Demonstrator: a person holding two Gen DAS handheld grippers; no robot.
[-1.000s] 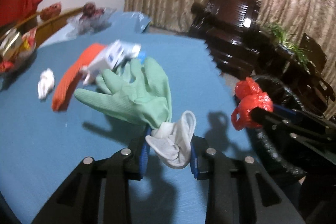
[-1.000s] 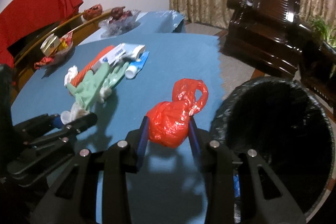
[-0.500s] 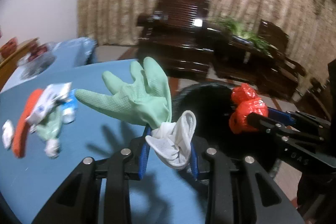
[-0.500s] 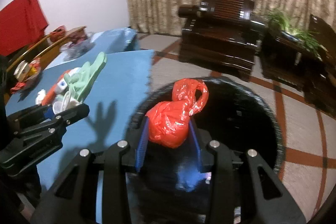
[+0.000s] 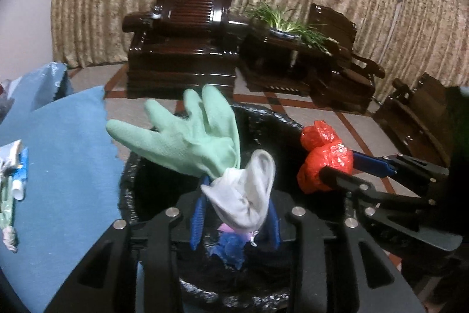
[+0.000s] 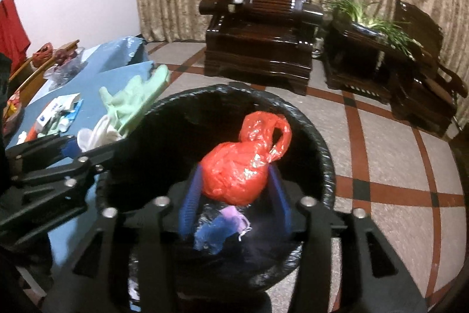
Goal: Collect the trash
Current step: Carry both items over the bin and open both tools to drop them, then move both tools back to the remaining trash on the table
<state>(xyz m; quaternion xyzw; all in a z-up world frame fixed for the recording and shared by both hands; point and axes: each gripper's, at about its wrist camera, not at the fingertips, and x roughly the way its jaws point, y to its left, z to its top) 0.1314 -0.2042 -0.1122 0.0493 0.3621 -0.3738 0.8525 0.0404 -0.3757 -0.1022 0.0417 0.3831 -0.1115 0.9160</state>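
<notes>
Green rubber glove [image 5: 187,143] with a white cuff, clenched at the cuff between the blue pads [image 5: 198,220] of the left tool [image 5: 234,220]; the pads are narrowed onto the bunched fabric. Its long axis runs from the tool up and to the left, fingers splayed away from the camera, above the rim of the black-lined trash bin [image 5: 132,189]. Right tool [image 6: 233,201] grasps a knotted red plastic bag [image 6: 243,169], pads pressed against its bulging sides, knot pointing up and away, directly over the bin mouth. Blue and lilac scraps [image 6: 222,228] lie inside the bin. Further litter [image 6: 58,113] rests on the blue surface [image 5: 67,166] just beside the bin.
</notes>
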